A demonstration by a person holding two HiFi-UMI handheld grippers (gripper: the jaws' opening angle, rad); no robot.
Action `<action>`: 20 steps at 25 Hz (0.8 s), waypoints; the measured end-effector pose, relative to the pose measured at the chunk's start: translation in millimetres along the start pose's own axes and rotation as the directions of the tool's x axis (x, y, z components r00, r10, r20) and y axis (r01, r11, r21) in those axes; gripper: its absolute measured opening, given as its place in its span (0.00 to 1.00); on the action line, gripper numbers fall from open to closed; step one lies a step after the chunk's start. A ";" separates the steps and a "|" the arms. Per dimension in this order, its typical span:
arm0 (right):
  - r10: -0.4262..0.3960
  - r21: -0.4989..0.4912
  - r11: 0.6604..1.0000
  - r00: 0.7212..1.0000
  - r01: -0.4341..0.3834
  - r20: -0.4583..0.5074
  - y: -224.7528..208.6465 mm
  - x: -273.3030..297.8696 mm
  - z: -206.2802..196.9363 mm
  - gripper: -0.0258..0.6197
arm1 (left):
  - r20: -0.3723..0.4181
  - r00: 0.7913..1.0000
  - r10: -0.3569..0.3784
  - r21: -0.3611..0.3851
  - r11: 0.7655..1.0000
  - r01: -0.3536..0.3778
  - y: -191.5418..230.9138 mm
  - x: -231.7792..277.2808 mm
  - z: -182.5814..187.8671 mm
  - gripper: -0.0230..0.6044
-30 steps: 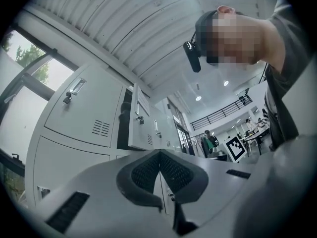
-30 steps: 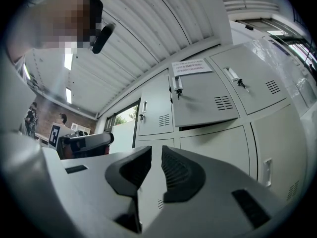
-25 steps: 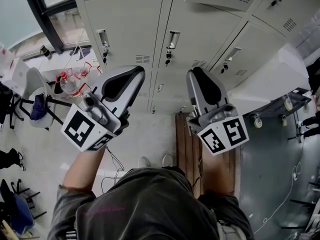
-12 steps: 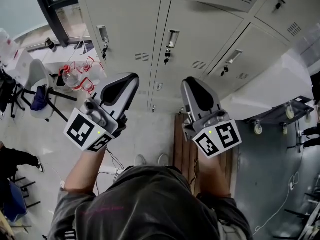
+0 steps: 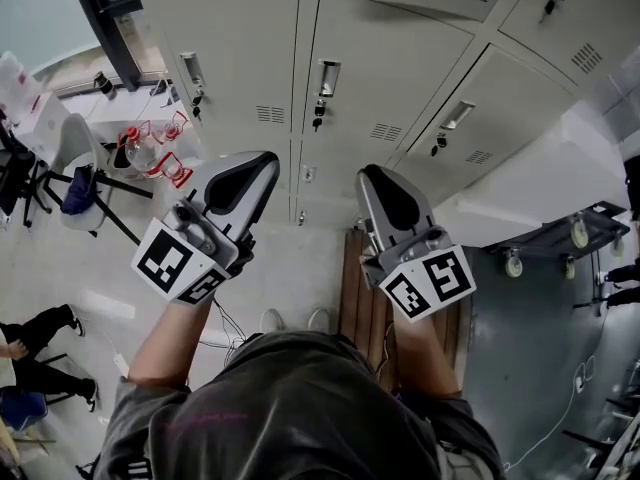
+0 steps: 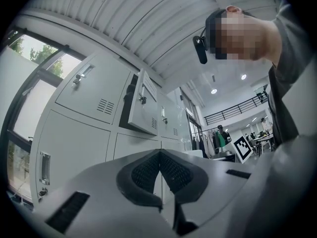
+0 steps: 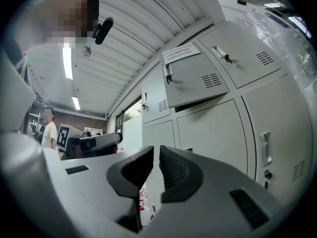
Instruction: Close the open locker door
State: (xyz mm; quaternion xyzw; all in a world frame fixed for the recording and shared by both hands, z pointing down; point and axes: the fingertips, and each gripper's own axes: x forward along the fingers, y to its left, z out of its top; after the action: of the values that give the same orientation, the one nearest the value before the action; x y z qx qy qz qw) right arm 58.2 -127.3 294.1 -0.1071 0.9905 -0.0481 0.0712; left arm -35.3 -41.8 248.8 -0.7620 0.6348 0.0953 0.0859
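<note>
Locker room with a pale floor (image 5: 290, 268) and daylight from 1 side.
Grey lockers (image 5: 230, 58) fill the wall, a window (image 6: 27, 108) shows trees, a white chair (image 5: 72, 153) stands near it, and strip lights (image 7: 68, 61) run along a ribbed ceiling (image 6: 124, 19).

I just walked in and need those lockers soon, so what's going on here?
A person stands facing the lockers with a hand-held gripper in each hand. One upper door hangs ajar, not yet closed. Neither gripper touches it; both are held below it, empty. The left hand-held gripper is shut. The right hand-held gripper shows a narrow gap, its jaws having just been closing on nothing.
</note>
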 end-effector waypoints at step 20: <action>0.055 0.011 0.998 0.998 -0.054 -0.036 -9.5 -0.7 -13.2 0.10 | -0.019 1.000 0.003 0.008 1.000 -0.003 -11.6 20.1 -8.1 0.06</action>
State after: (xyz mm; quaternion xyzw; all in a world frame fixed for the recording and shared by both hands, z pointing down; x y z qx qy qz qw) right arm 58.8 -135.4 308.2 -0.0788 0.9939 -0.0532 0.0551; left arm -20.1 -60.9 251.7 -0.7615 0.6371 0.0857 0.0827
